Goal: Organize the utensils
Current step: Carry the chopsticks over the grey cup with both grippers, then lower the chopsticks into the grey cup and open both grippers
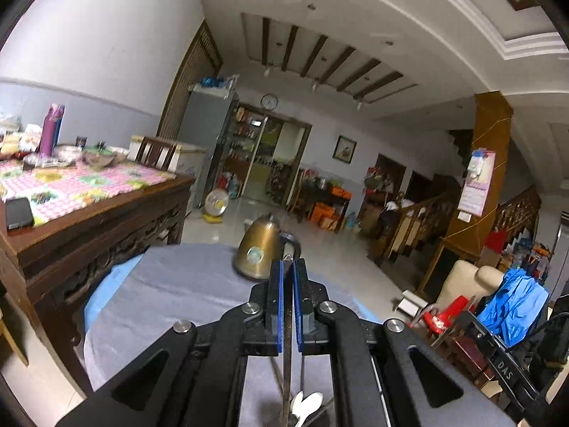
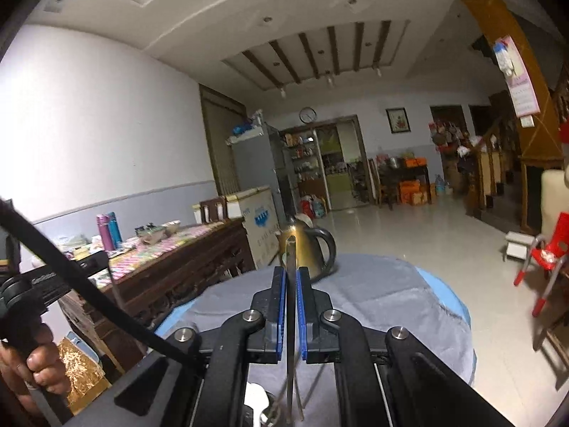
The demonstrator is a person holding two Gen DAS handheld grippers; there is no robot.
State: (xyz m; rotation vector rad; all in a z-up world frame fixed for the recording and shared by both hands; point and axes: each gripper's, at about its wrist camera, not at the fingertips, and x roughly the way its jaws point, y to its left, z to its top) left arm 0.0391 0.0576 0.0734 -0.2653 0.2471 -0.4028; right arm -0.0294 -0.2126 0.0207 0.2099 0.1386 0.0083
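My left gripper (image 1: 287, 267) is shut on a thin metal utensil handle (image 1: 286, 341) that runs between the blue pads, its tip poking out past them. Below it, several spoon bowls (image 1: 306, 405) show between the gripper's arms. My right gripper (image 2: 291, 273) is shut on another flat metal utensil handle (image 2: 291, 338), tip sticking up beyond the pads. More metal utensils (image 2: 272, 414) and a white piece lie below it. Both grippers are held above a round table with a grey cloth (image 1: 170, 284).
A brass-coloured kettle (image 1: 259, 249) with a black handle stands on the cloth just ahead, also in the right wrist view (image 2: 311, 249). A dark wooden table (image 1: 96, 213) with a pink checked cloth, bottles and bowls is to the left. A red chair (image 2: 546, 252) stands to the right.
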